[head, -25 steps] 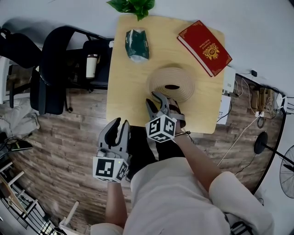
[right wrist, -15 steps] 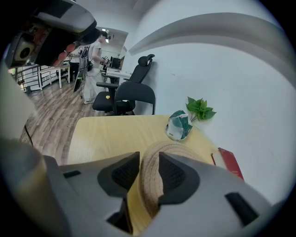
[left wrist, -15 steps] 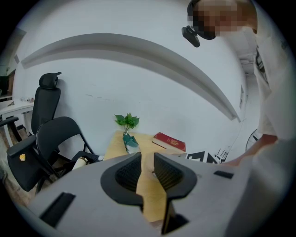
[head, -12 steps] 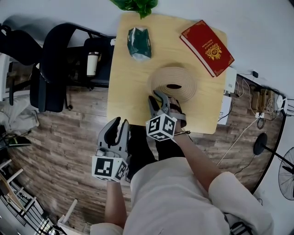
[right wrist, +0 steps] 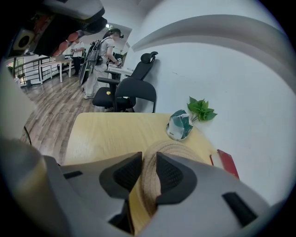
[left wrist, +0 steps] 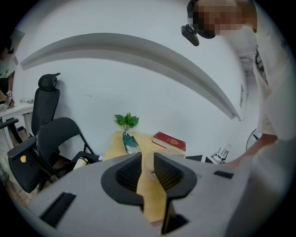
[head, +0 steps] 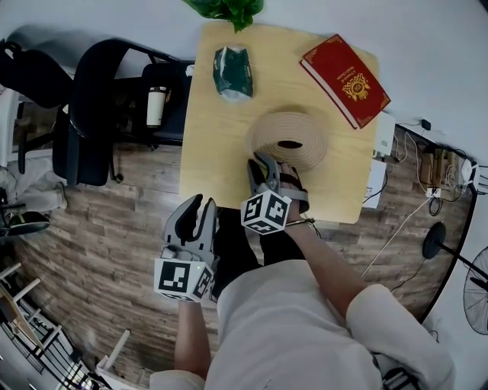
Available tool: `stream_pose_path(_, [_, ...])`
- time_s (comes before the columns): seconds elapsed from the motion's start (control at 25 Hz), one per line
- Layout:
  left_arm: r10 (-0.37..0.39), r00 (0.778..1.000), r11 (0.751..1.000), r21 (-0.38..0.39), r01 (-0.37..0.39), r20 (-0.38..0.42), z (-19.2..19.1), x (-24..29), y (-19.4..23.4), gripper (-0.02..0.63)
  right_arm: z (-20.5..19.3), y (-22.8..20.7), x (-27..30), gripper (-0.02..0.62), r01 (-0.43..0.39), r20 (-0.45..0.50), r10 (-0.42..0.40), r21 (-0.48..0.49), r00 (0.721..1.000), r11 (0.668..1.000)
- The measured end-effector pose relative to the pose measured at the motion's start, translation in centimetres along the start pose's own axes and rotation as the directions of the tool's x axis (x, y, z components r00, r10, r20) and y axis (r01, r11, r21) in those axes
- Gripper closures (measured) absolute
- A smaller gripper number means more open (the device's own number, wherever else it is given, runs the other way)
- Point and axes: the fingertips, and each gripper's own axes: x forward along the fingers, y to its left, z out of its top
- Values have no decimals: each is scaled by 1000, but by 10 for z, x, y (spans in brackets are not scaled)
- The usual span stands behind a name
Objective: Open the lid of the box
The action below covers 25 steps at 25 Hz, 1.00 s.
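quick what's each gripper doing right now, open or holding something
Left gripper: tongs open, nothing between them.
Right gripper: tongs have just been closing and are clamped on the woven lid at its rim.

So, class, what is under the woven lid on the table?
The woven lid hides everything beneath it; only the wooden table shows around its rim, and the dark opening in its top reveals nothing inside.

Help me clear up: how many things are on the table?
3, maybe 4: straw box in front, red book far right, green tissue pack at the far edge; the plant's base is hidden.
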Motion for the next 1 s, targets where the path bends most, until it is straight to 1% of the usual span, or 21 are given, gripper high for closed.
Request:
stream_pose_path(0.44, [14,1000,1000,21,-15,17,10,-11,-1,526,2,-5,-5,518,-18,-23,20,61,1000,998])
stream_pose_path(0.64, [28,999,999,35,-29,30,15,-18,-3,528,6,-9,-14,525,-21,-9,22,79,1000,997])
stream_pose_path(0.8, [32,999,998,45,-34,41,20,-23,-5,528,11,-16,-26,528,-33,6,33,128,999,991])
stream_pose_path(1.0, [27,998,998,55,-30,55,28,-24,-8,528,19,-26,-38,530,-31,34,26,158,999,987])
